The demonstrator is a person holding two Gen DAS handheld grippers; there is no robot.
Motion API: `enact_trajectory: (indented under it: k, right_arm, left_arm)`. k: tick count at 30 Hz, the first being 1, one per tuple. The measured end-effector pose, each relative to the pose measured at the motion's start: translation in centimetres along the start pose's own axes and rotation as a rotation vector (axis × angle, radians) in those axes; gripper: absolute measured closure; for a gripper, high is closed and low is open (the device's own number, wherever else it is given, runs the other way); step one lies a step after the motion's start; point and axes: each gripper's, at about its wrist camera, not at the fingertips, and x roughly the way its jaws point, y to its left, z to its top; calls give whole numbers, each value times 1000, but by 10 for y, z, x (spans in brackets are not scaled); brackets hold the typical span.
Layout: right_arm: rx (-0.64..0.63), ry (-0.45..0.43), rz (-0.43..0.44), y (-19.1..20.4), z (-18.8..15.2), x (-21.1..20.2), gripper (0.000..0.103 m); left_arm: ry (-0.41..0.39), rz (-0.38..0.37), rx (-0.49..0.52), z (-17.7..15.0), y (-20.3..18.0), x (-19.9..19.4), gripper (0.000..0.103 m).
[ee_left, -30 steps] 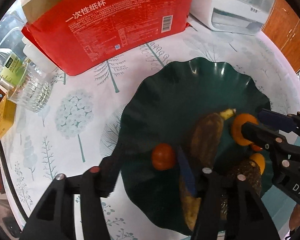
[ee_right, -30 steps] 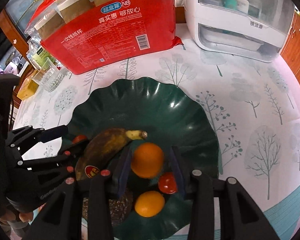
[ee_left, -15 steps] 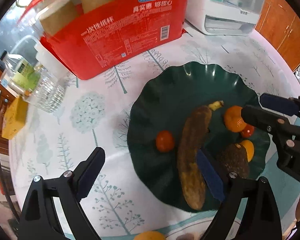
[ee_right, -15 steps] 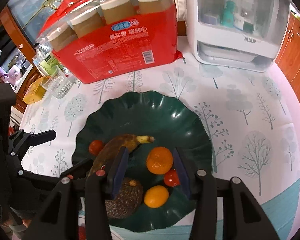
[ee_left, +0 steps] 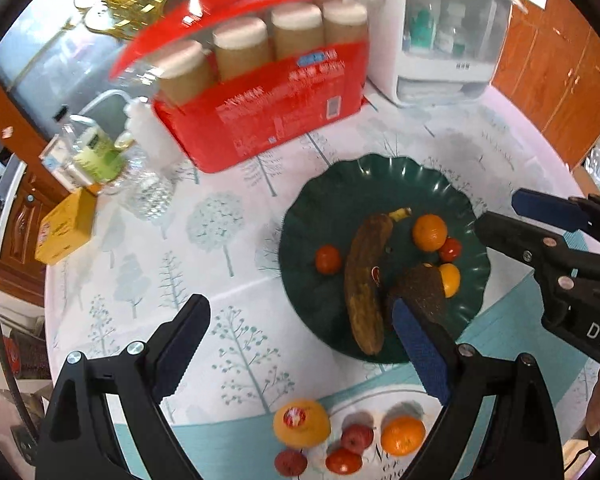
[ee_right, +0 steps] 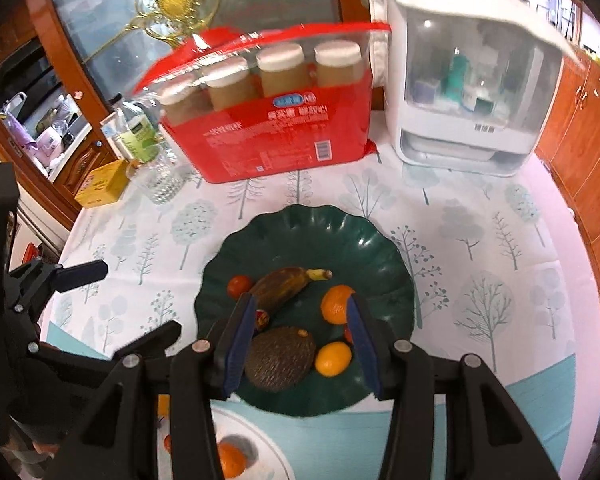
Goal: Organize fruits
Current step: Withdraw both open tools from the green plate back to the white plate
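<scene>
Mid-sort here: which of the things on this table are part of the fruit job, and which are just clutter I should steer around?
Part of the job:
green plate
banana
avocado
orange
small tomato
loose fruit on the white plate

Just lying about:
red pack of paper cups
white appliance
yellow box
water bottle
</scene>
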Motion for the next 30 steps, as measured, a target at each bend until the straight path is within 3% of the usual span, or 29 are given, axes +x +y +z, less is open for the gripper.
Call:
enact_trajectory:
  k: [14,24,30]
  right_arm:
    - [-37,-71,82,25,-44,-74,56]
    - [-141,-65,74,55,-101,-70,56]
    - [-155,-27,71,57,-135,-45,56]
  left_arm:
    - [-79,78,-115,-75,28,-80,8]
    - [-103,115,-225,-140,36,-76,8]
    - [-25,103,-296,-175,44,-37,8]
